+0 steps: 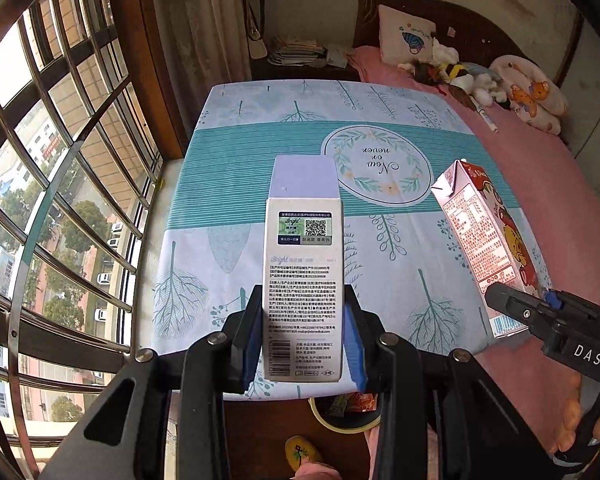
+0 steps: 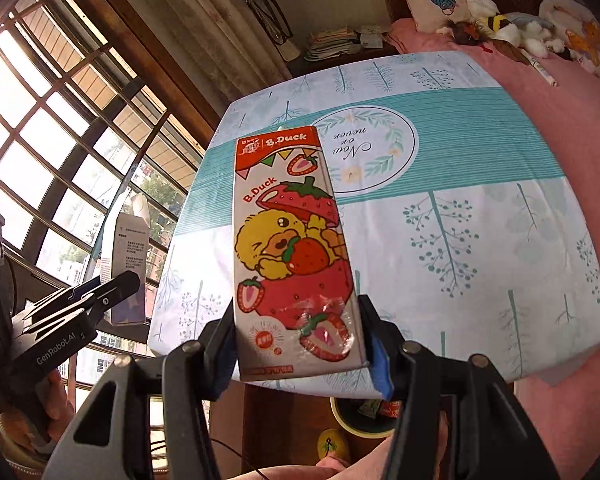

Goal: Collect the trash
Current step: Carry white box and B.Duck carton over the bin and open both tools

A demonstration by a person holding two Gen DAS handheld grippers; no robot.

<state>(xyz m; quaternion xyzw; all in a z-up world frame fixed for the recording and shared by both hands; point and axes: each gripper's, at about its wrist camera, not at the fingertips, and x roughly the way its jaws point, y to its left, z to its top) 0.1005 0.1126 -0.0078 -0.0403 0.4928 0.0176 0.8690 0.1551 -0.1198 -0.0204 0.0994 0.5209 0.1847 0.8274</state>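
Black-framed and blue-padded, left hand-held gripper (image 1: pixel 302 344) narrowed onto a slim white box (image 1: pixel 303 280) printed with small text and a code label, pads pressing both long edges near its lower end. Box upright at centre of the left wrist view, its lilac top flap raised toward mid-frame, held in the air above a patterned sheet (image 1: pixel 228 184) in teal and pale blue. Same box seen edge-on at left of the right wrist view, against the barred window (image 2: pixel 60 128).

Right hand-held gripper (image 2: pixel 304 350) set wider, clamped on a strawberry drink carton (image 2: pixel 292 240) marked B.Duck, yellow duck and red berries facing the camera. Blue pads (image 2: pixel 382 364) against the carton's lower sides; carton tilted slightly, filling centre frame, also lifted clear of the sheet. In the left wrist view, same carton at right of frame, leaning, with the other tool's black finger across its lower corner.

Below both tools, at bottom centre, rim of a round bin (image 2: pixel 348 424) with wrappers inside, on a dark wooden floor. Pink bedding (image 1: pixel 520 152) at upper right, soft toys (image 1: pixel 460 76) and a pillow beyond.
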